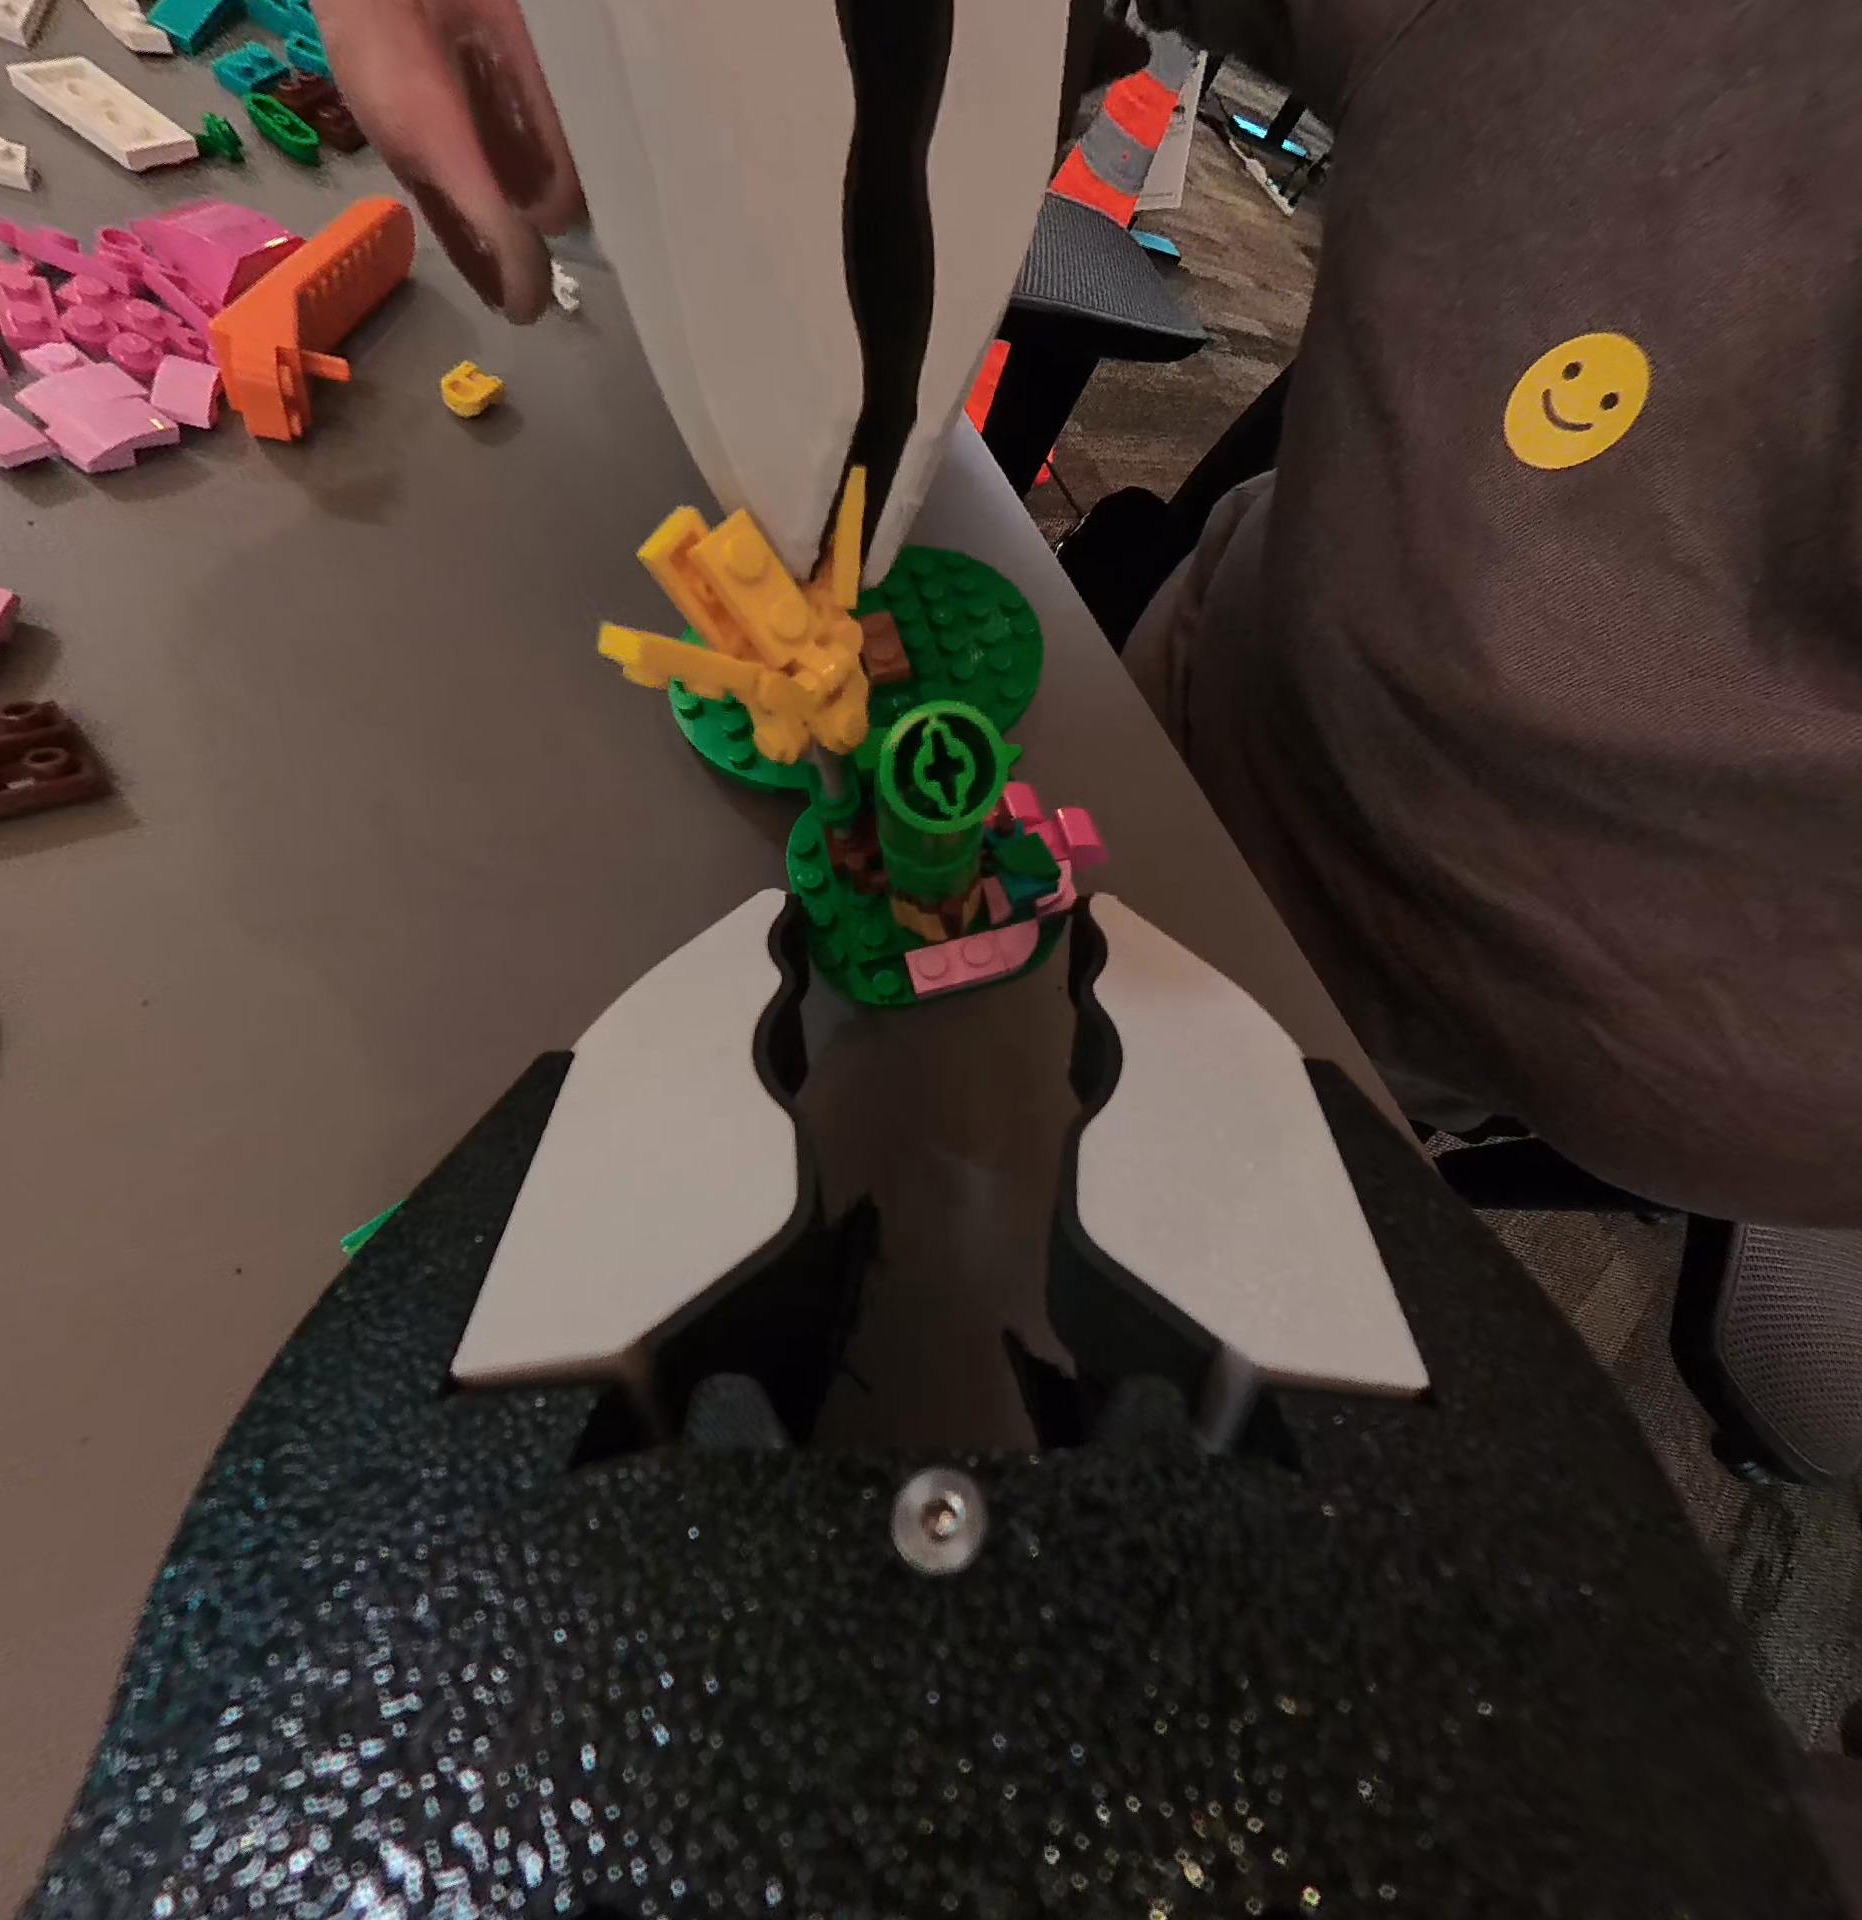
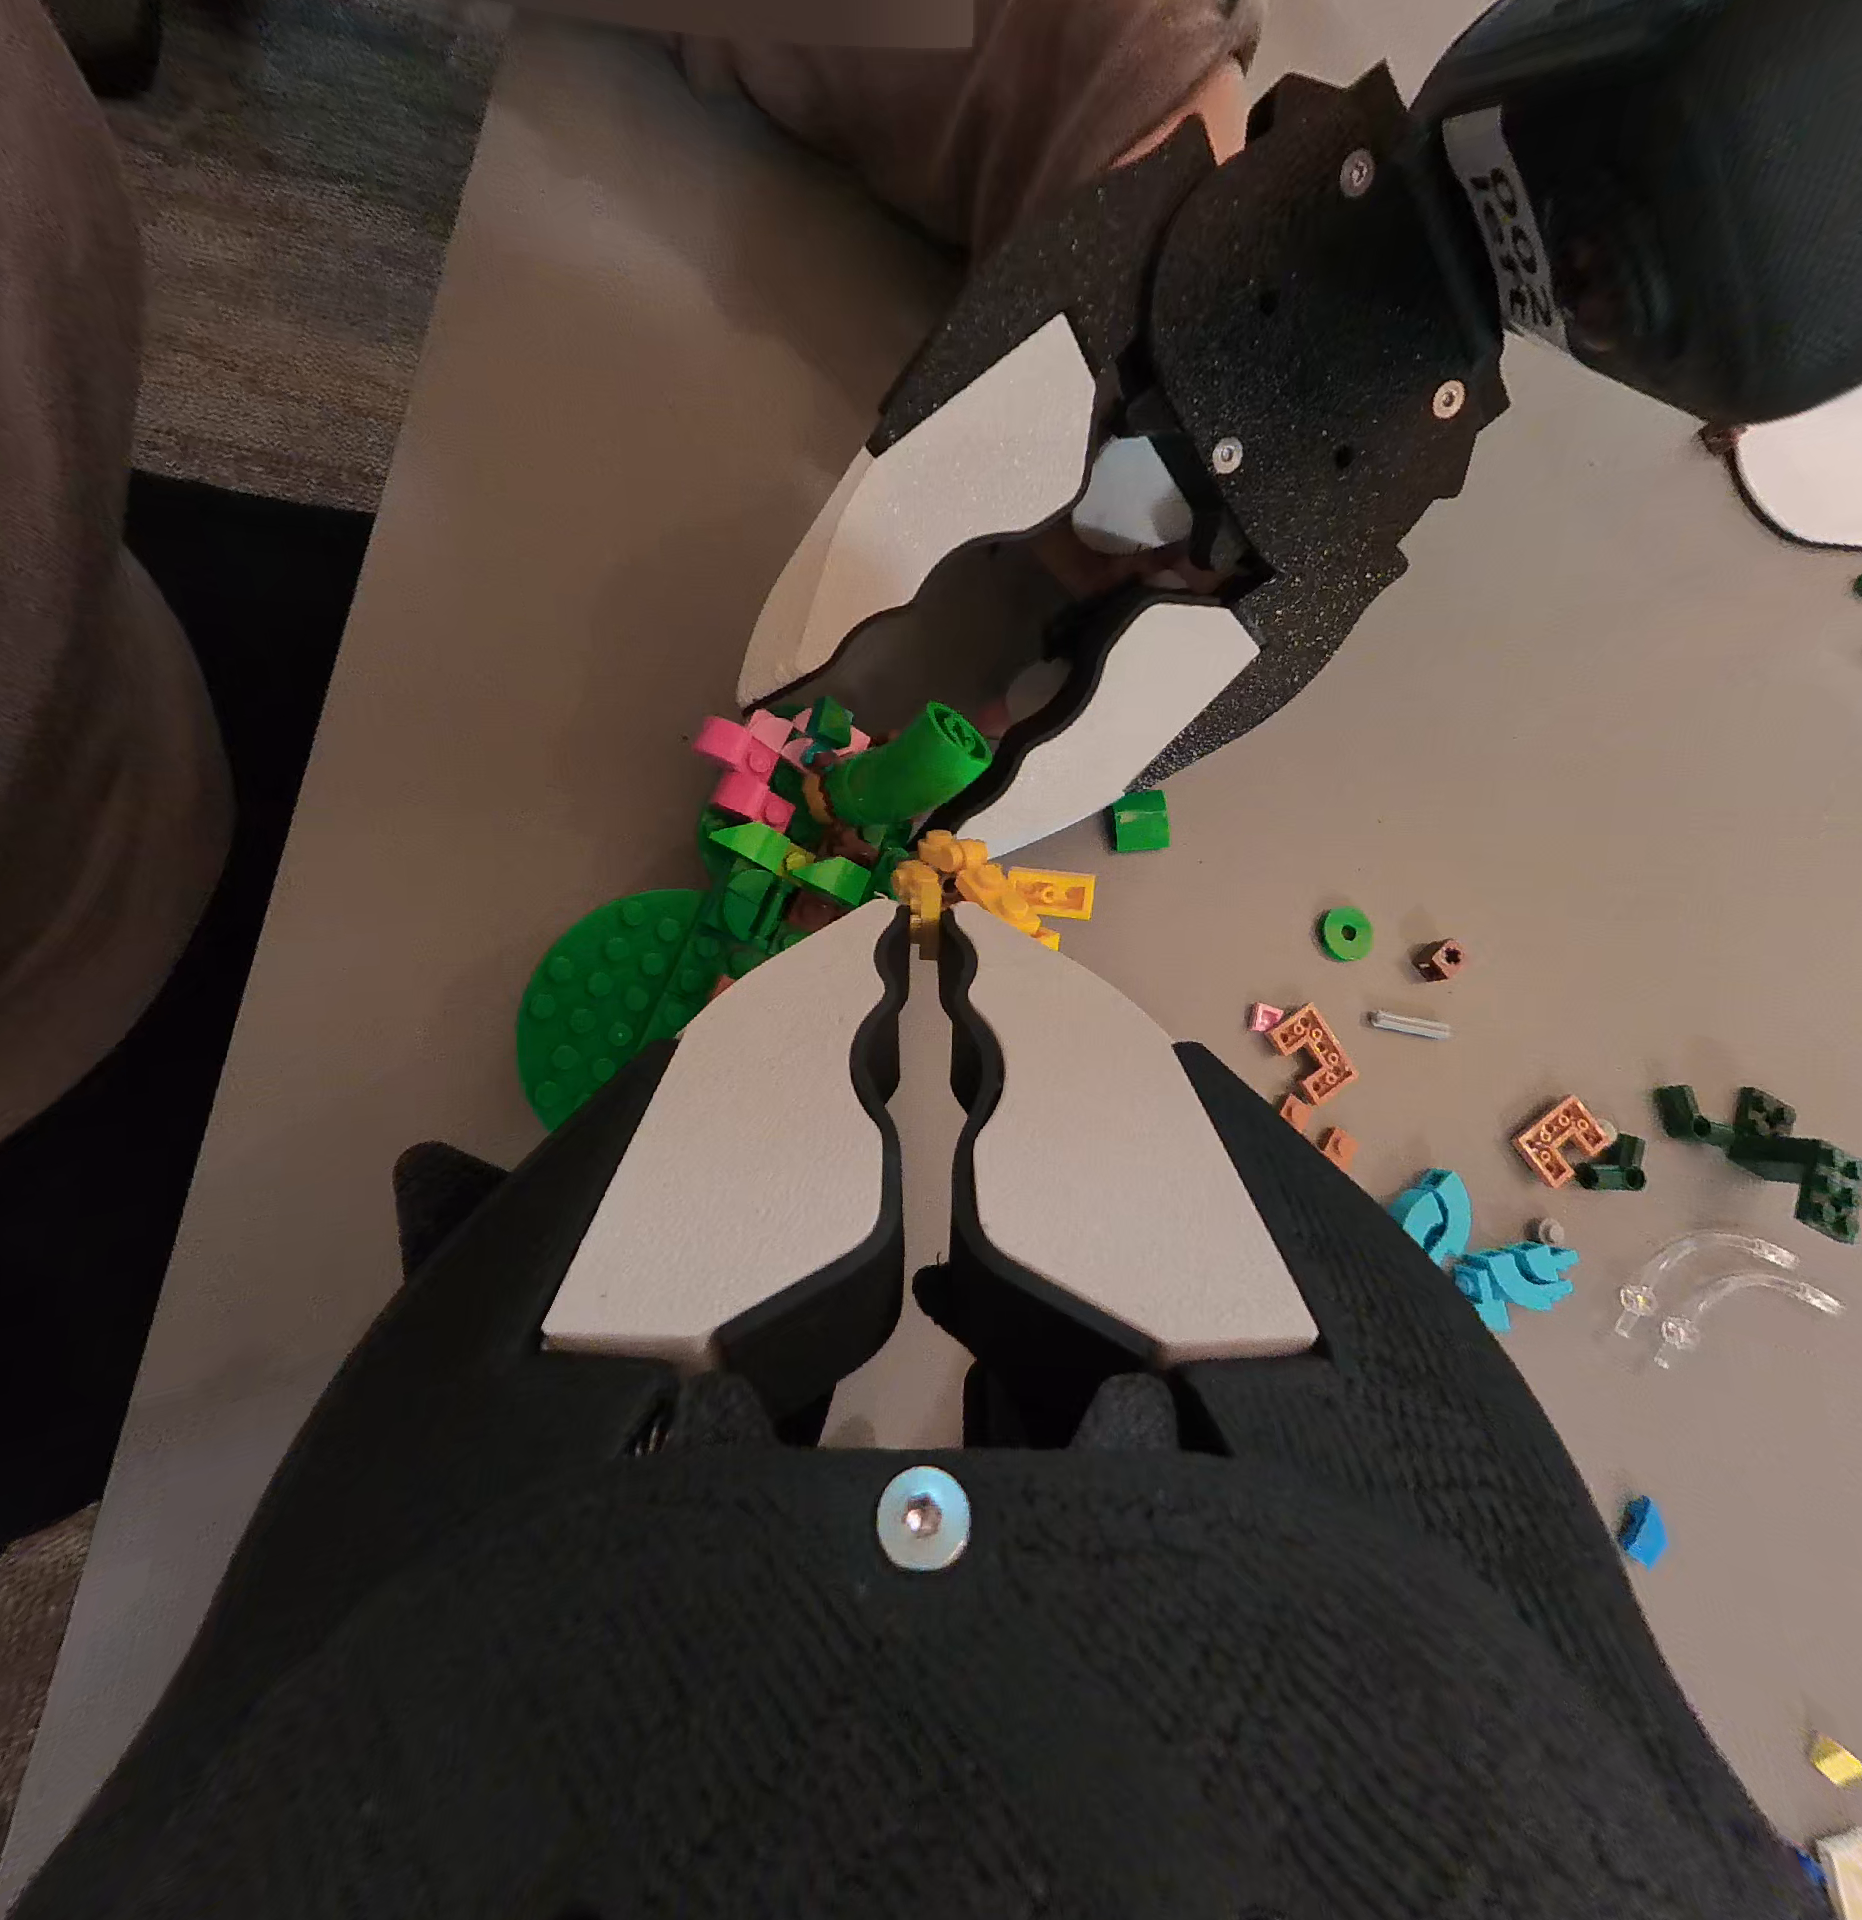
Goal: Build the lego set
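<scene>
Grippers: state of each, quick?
Left gripper: open, empty, around the green round-plate model.
Right gripper: closed on the yellow brick flower piece.

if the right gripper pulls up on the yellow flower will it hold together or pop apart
The yellow flower looks fragile: thin petals splay out from one small hub, so they may pop off. The right gripper pinches only one narrow part, so it may pivot. Its thin stem might pull free from the green base.

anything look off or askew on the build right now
Yes: the green base sits right at the table edge. The yellow flower piece, clamped in the right gripper, tilts off to one side beside the upright green cylinder. Nothing looks broken.
</scene>
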{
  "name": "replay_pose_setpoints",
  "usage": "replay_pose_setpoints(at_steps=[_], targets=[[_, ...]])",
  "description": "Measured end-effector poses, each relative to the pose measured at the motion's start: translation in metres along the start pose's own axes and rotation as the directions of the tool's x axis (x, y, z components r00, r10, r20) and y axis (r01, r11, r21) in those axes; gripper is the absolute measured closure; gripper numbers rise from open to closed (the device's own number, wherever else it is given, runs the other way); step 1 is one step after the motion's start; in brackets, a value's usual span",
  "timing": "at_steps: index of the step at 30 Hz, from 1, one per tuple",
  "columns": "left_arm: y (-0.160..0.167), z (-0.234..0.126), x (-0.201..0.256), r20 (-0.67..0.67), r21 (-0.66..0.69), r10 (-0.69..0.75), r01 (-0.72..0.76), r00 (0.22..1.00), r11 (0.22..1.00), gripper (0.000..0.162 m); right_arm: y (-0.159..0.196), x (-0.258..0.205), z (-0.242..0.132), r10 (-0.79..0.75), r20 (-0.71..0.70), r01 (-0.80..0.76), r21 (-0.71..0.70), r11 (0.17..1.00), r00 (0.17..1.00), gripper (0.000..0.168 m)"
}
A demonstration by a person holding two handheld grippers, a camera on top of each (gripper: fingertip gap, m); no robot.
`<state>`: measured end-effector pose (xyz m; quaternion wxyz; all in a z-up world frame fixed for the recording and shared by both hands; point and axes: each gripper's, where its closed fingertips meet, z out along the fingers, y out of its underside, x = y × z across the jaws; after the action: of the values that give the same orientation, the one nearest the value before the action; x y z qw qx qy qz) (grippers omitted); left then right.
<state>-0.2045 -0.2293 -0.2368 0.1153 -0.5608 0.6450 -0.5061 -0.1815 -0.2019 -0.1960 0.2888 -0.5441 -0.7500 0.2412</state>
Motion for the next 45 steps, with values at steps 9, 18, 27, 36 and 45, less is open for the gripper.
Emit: replay_pose_setpoints(at_steps=[9, 18, 27, 36, 45], targets=[[-0.001, -0.001, 0.0, -0.002, 0.005, -0.002, 0.002, 1.0, 1.0, 0.113, 0.0, -0.003, 0.005, -0.049, 0.06, 0.053, -0.075, 0.996, 0.997, 0.165], [0.005, 0.004, 0.0, 0.008, -0.046, 0.017, -0.017, 1.0, 0.999, 0.113, 0.001, -0.006, 0.012, -0.191, 0.093, 0.205, -0.178, 0.962, 0.977, 0.165], [0.007, 0.005, -0.002, 0.035, -0.063, 0.035, -0.033, 0.999, 0.997, 0.113, 0.002, -0.008, 0.013, -0.288, 0.088, 0.301, -0.285, 0.91, 0.954, 0.165], [0.009, 0.007, -0.005, 0.082, -0.086, 0.065, -0.058, 0.995, 0.995, 0.114, 0.004, -0.007, 0.015, -0.276, 0.049, 0.274, -0.362, 0.891, 0.96, 0.165], [0.011, 0.009, -0.011, 0.14, -0.12, 0.124, -0.108, 0.982, 0.987, 0.114, 0.008, -0.006, 0.015, -0.257, -0.006, 0.237, -0.367, 0.9, 0.966, 0.164]])
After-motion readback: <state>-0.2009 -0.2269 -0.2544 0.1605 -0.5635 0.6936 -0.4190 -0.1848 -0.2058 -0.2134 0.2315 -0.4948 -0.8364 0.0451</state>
